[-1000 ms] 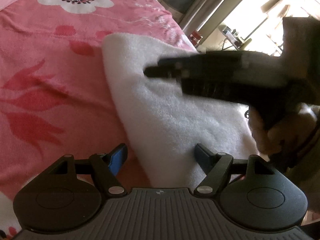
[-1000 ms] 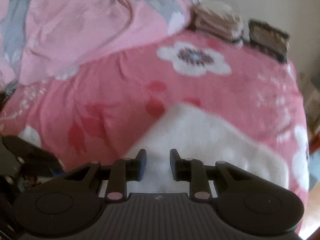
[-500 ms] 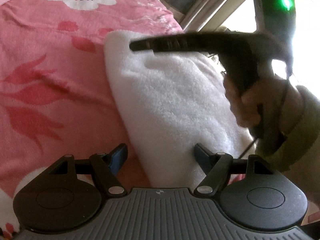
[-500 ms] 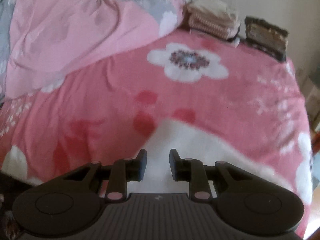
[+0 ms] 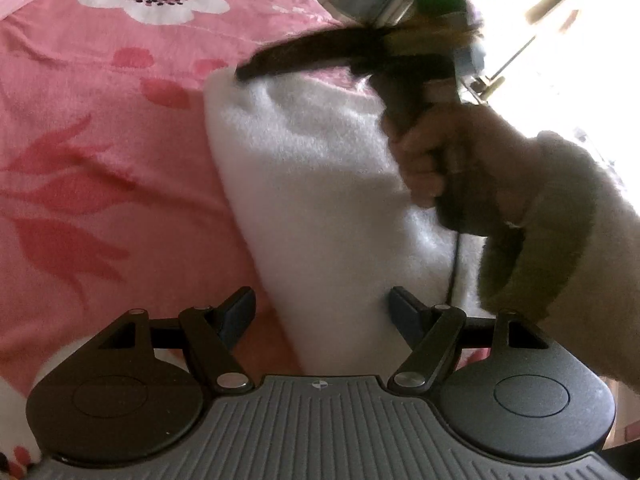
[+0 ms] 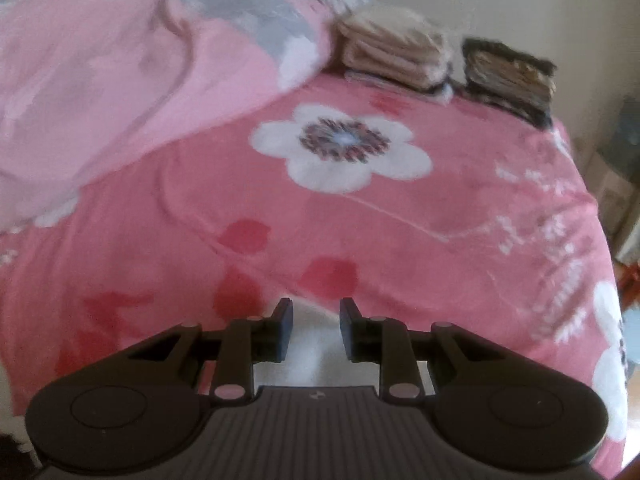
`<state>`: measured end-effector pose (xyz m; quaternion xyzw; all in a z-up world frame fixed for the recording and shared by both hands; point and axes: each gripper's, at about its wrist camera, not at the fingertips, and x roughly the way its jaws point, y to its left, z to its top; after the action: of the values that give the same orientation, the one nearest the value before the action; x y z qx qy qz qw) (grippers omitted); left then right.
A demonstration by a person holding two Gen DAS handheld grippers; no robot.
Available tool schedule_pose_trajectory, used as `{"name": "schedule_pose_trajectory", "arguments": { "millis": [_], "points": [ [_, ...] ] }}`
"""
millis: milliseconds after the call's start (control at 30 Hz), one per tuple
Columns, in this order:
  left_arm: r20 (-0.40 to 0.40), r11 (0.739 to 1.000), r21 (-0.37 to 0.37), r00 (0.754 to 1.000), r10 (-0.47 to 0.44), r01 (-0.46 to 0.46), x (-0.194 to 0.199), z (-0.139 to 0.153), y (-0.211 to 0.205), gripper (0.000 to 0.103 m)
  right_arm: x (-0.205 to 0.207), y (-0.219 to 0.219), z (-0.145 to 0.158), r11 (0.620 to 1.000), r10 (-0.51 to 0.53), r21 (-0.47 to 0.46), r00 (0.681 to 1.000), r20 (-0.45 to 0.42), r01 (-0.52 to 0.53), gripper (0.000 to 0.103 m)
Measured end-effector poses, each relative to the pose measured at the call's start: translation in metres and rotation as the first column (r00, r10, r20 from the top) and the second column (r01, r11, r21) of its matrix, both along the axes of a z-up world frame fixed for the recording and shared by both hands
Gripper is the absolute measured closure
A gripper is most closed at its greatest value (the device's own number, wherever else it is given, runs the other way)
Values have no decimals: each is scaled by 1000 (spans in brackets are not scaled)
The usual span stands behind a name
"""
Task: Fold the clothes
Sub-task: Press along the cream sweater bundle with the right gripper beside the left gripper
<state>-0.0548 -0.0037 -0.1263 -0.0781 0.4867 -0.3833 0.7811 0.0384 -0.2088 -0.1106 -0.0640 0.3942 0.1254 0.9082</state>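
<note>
**White towel on the pink bed**

Lay folded on the pink flower bedspread (image 5: 80,160): a fluffy white towel (image 5: 320,200). Hung over its near end with jaws wide apart and empty: left gripper (image 5: 320,312). Hovered over its far edge, jaws a little apart, pinching nothing: right gripper (image 6: 314,330).

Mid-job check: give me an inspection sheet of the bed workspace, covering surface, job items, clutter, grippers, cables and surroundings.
Surface: pink floral bedspread, rumpled pink-and-grey quilt at the far side.
Job's things: white fleece garment, folded lengthwise, flat on the bed.
Clutter: beige folded stack and dark folded stack at the far edge.
Grippers: left hand-held gripper open, straddling the garment's near end; right hand-held gripper narrowly open, empty, over the garment's far end.
Cables: thin black cable hanging from the right handle.
Surroundings: bright window, shelf; blurred.
</note>
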Motion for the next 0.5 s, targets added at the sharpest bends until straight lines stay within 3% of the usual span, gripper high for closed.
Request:
{"name": "schedule_pose_trajectory", "arguments": {
  "millis": [133, 367, 433, 500],
  "points": [
    [8, 1000, 5, 1000, -2, 2, -1, 1, -2, 28, 6, -5, -3, 999, -33, 18, 999, -19, 34, 76],
    [0, 1000, -6, 1000, -2, 2, -3, 0, 0, 28, -47, -52, 45, 978, -135, 167, 990, 34, 128, 76],
    [-5, 1000, -10, 1000, -1, 1, -2, 0, 1, 28, -62, -60, 54, 979, -143, 155, 989, 45, 135, 76],
    [-4, 1000, -11, 1000, -1, 1, -1, -2, 0, 28, -67, -64, 46, 984, -157, 86, 987, 39, 153, 76]
  ]
}}
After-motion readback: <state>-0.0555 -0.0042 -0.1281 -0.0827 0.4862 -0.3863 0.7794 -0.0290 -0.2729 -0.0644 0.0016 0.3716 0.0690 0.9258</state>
